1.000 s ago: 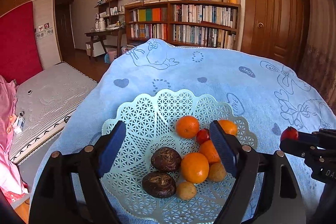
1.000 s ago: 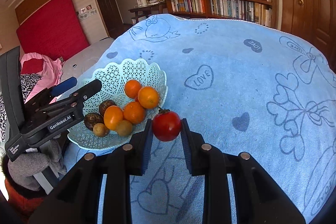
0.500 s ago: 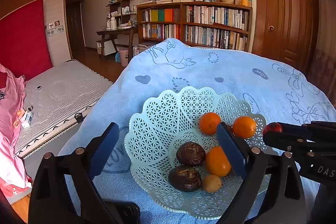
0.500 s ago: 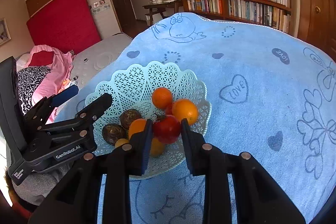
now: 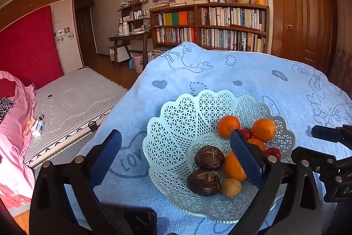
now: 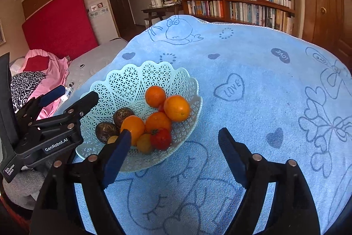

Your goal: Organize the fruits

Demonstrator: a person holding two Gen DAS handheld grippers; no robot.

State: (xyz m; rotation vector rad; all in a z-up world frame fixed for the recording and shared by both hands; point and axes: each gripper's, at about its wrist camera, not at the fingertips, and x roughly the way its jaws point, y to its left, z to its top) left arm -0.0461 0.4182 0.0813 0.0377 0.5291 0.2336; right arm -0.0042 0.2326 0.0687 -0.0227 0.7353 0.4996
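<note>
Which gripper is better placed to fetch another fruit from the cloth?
Right. The right gripper is open over bare blue cloth, while the left gripper straddles the basket.

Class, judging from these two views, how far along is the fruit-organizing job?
Done: the tomato lies in the basket beside the oranges. In hand: nothing; the right claw and left claw are both open and empty. Left: no loose fruit shows on the blue towel, so it looks nearly finished.

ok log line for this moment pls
right tongs: open, empty | tomato: in basket, near rim | left tongs: open, beside basket | blue towel: no loose fruit seen
</note>
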